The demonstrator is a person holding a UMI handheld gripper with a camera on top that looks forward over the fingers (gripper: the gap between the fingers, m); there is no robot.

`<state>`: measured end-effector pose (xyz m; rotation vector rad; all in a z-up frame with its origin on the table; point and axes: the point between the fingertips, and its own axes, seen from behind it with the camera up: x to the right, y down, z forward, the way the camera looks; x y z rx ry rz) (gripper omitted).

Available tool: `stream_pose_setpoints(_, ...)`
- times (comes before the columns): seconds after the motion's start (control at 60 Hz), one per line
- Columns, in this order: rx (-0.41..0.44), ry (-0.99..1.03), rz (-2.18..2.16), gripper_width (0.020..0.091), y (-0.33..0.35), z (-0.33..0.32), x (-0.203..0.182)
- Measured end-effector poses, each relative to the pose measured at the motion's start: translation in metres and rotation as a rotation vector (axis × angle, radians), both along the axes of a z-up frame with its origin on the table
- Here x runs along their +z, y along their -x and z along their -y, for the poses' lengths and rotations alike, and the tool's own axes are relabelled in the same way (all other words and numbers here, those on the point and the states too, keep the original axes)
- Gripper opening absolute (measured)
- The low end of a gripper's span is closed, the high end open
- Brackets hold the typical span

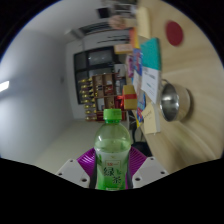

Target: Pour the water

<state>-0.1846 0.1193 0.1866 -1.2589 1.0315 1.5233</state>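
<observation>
A green tea bottle (112,150) with a green cap and a white-and-green label stands between my fingers, and my gripper (112,168) is shut on it. The purple pads (88,160) press against its lower body on both sides. The whole scene looks rolled onto its side. The wooden table (195,75) runs down the right, so the bottle lies roughly level with the tabletop. A shiny metal bowl (172,101) rests on that table, to the right of and beyond the bottle's cap. The bottle's base is hidden below the fingers.
A red-capped container (130,100) is just beyond the bottle's cap, near the table edge. Colourful packets and papers (147,55) lie further along the table, with a red disc (175,32) at its far end. A stocked shelf (100,75) fills the background.
</observation>
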Motion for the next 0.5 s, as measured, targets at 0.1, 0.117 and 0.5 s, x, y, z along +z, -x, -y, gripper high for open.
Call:
stream_pose_setpoints(0.1,0.031,0.051,-0.196,0.0422,-0.013,-0.01,-0.01)
stream_pose_setpoints(0.117,0.033,0.058,-0.219,0.0422,-0.015,-0.011,-0.013)
stream_pose_setpoints(0.5,0.13,0.165,-0.601,0.0422,-0.013,-0.012,-0.027)
